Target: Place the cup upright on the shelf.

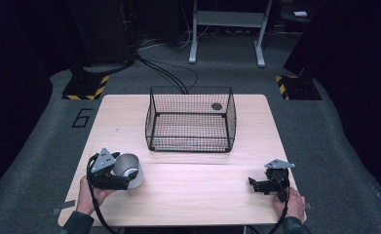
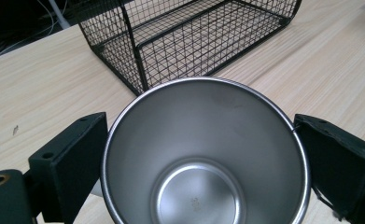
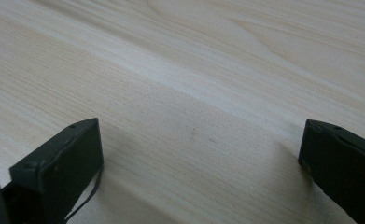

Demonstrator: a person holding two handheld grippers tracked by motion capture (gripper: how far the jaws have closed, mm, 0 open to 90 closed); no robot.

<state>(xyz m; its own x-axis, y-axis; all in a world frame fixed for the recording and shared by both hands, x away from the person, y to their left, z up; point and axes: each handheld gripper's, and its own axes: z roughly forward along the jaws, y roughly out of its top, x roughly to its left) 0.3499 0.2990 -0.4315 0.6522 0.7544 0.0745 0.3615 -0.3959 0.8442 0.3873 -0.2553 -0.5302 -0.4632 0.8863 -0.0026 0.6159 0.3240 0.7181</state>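
Table evenly lit from above, surroundings near black. Soft shadows under fingers. Mild sheen inside steel cup. High view slightly soft, low-res.

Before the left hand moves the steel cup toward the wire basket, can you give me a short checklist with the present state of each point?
1. Steel cup between the jaws of the left hand-held gripper: ok, a jaw stands at each side of the rim.
2. Firm grip: cannot tell.
3. Cup empty: ok, bare bottom visible.
4. Wire basket open on top: ok.
5. Basket free inside: not ok, a dark round thing shows at its far right.
6. Right hand-held gripper out of the way: ok, open, low over the table.
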